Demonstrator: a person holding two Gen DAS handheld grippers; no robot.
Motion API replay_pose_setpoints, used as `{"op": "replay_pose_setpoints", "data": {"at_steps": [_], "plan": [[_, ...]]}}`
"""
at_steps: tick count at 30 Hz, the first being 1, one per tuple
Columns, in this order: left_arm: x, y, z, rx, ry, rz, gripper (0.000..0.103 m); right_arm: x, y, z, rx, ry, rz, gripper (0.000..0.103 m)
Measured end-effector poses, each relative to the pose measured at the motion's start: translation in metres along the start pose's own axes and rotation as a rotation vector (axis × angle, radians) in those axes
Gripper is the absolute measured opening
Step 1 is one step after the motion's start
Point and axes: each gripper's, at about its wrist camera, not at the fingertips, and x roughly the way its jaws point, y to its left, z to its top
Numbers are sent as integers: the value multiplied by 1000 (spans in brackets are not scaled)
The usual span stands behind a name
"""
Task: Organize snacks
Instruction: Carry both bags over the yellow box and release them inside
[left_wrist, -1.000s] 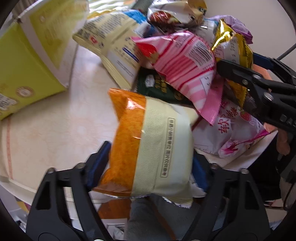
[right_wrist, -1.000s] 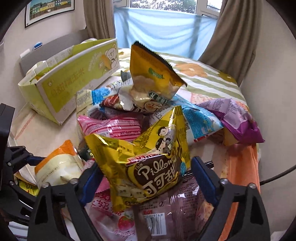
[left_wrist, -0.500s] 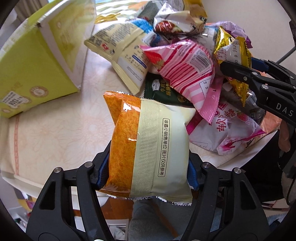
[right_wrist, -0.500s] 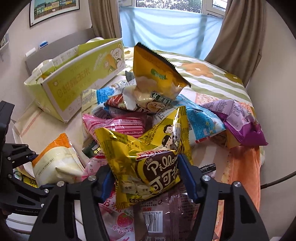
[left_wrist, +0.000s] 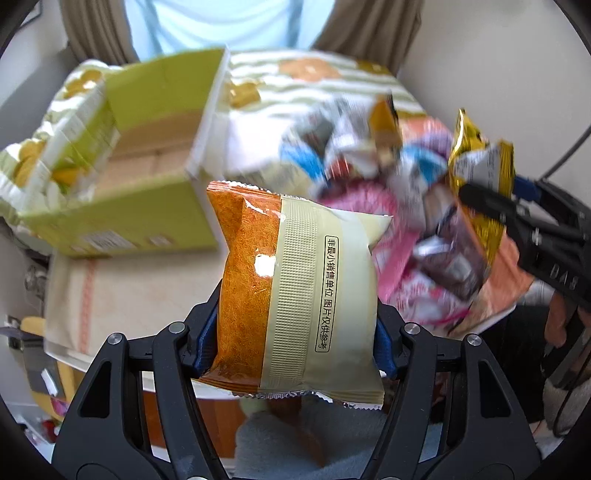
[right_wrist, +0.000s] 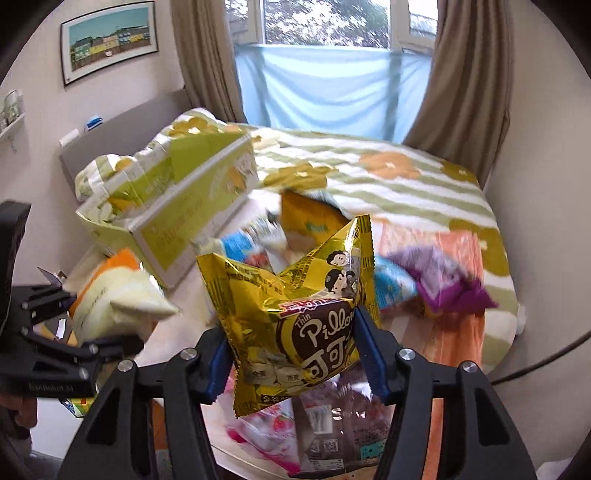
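left gripper (left_wrist: 295, 334): clamped on orange-and-cream packet (left_wrist: 295, 295), blue pads pressing both side edges; jaws have just been closing, packet between them, now held clear of the surface.
right gripper (right_wrist: 291, 350): clamped on gold cocoa pillow bag (right_wrist: 295, 314), pads biting lower half, top corners flaring free; jaws have just been closing on it, bag held in the air.
packet position: upright in the left gripper, bottom seal hanging below the pads, above the near edge of the pale table (left_wrist: 147, 273).
bag position: above the snack pile (right_wrist: 332, 424), pink and brown packs directly under it.
green carton (left_wrist: 122, 177): open top, beyond and to the left of the left gripper; inside looks mostly bare brown cardboard. Likely drop target, a judgement only.
remaining pile: blue, purple and yellow bags loose on table and orange cloth (right_wrist: 458, 332), near the bed (right_wrist: 406, 177) with striped cover.
stage: both picks done, carry to carton looks next; most snacks still unsorted.
risk 1: both bags air-filled and slick; squeeze on the edges could let them pivot or pop out during a fast swing.
risk 2: grippers are close together; both heading to one carton could make them collide or knock flaps.
risk 3: packet's low hanging seal could catch carton wall if it comes in too low.
blur: background smeared, small labels unreadable.
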Motion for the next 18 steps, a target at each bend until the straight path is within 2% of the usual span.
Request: {"op": "replay_pose_setpoints", "data": {"at_steps": [4, 9, 13, 18], "plan": [[-18, 27, 31, -15, -71, 23, 63, -7, 18, 27, -26, -38, 15, 55], [-34, 77, 62, -38, -112, 53, 63, 0, 56, 69, -41, -83, 42, 55], [-35, 125, 85, -48, -117, 66, 63, 16, 95, 97, -54, -100, 66, 55], [-22, 186, 114, -34, -87, 63, 63, 46, 141, 127, -36, -88, 106, 55]]}}
